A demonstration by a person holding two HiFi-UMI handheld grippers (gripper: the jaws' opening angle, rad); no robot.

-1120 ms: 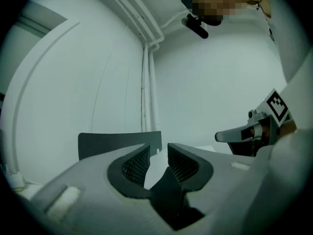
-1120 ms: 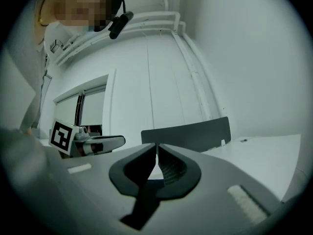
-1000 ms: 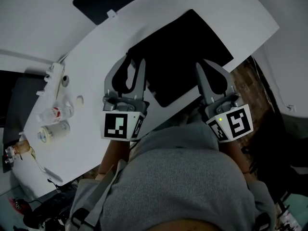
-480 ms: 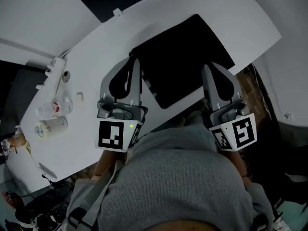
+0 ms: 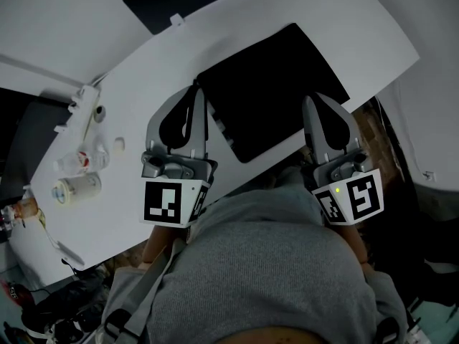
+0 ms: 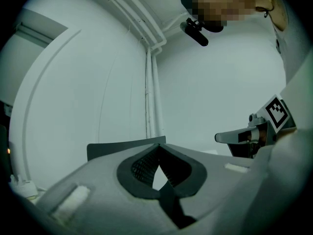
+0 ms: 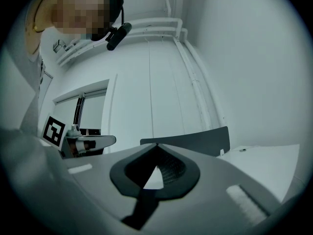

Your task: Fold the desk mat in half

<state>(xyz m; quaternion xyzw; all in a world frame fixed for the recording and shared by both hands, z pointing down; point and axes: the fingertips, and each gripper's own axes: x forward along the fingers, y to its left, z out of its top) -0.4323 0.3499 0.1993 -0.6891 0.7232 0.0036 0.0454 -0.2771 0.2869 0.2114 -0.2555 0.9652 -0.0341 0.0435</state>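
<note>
The left gripper and right gripper are hovering pressed together, empty, by the black desk mat, seemingly light, floppy, best pinched at its near corners.

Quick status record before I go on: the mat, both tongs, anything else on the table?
desk mat: black, flat and unfolded on the white table
left tongs: shut, tips at the mat's left corner in the head view
right tongs: shut, tips over the mat's near edge
grip on mat: cannot tell for either
clutter: small bottles at the table's left end, apart from the mat
fold: not yet begun
</note>
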